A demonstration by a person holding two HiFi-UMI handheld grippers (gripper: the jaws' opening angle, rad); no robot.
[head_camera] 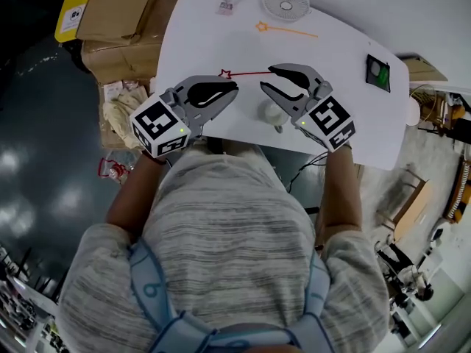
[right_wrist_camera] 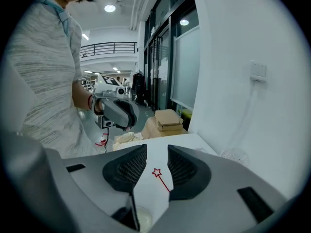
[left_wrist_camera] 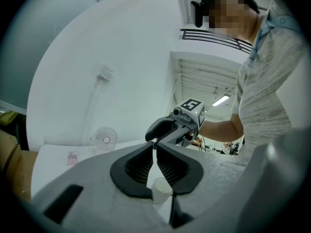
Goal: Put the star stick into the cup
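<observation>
Red star stick flat on table, just beyond cup, ungripped. Right gripper wide open over it, star visible between jaws. Left gripper tips together, empty, near cup.

Risks:
- thin stick skids under closing pads
- light unsteadied cup knocked by right gripper
- orange star stick, farther beyond cup, grabbed by mistake

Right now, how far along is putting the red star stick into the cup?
Nothing is done yet: the thin red star stick lies flat on the white table, outside the small white cup. In hand: the right gripper points at the stick, jaws apart, holding nothing. Still to do: grip the stick, lift it, lower it into the cup.
</observation>
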